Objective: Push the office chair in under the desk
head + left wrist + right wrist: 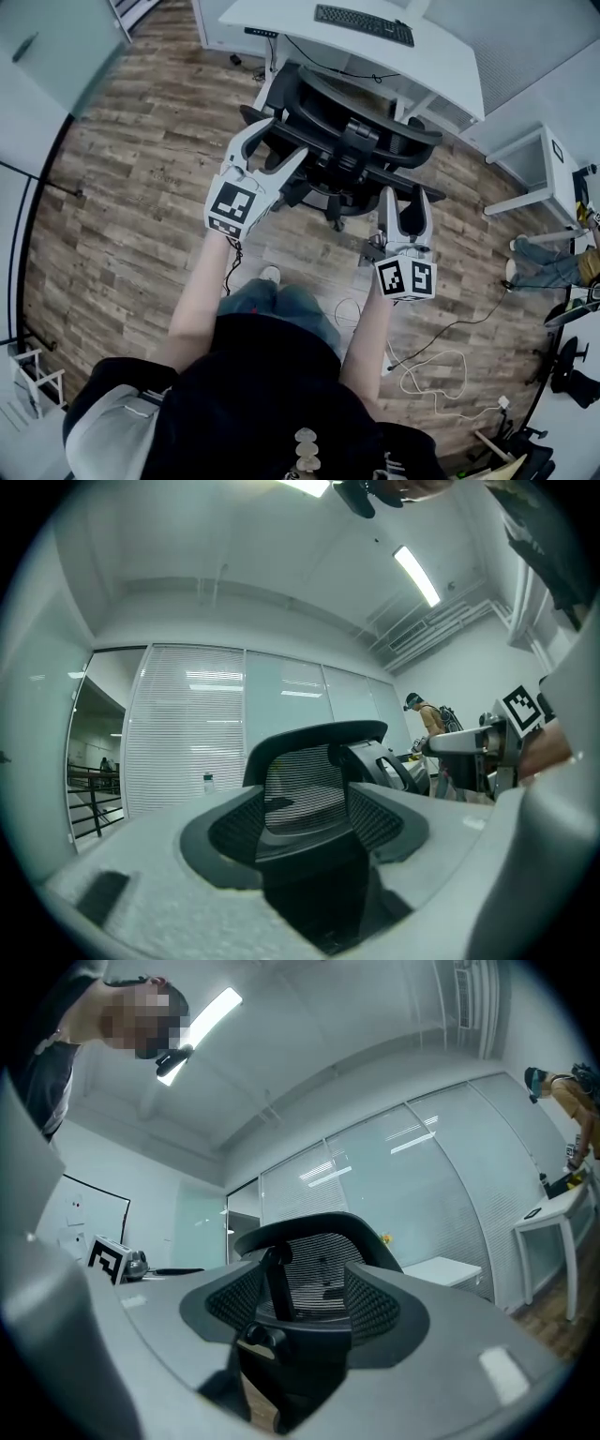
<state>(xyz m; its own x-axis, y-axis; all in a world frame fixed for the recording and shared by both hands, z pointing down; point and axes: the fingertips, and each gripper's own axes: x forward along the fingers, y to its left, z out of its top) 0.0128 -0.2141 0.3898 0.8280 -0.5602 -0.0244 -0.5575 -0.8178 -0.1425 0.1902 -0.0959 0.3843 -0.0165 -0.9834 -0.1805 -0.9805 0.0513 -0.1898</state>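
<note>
The office chair (349,142) stands on the wood floor (141,187) just near of the white desk (441,67). Its mesh back faces the person and its seat points toward the desk opening. It isn't under the desk yet, so I'd say the push is only being set up.

The 2 grippers flank the backrest, which makes sense for shoving a chair on castors straight ahead without it swivelling. The left gripper (279,141) reaches in at the back's left shoulder with its jaws spread wide. The right gripper (403,197) sits lower and nearer, off the back's right side, its jaws also apart. Each gripper view frames the curved headrest and mesh between the open jaws, with nothing clamped. I can't tell from here whether either jaw already touches the frame.

A keyboard (364,23) lies on the far side of the desk, clear of the chair's path. Loose cables (431,370) trail on the floor near right, behind the person. Someone else's legs (548,264) show at the far right edge, well apart from the chair.
</note>
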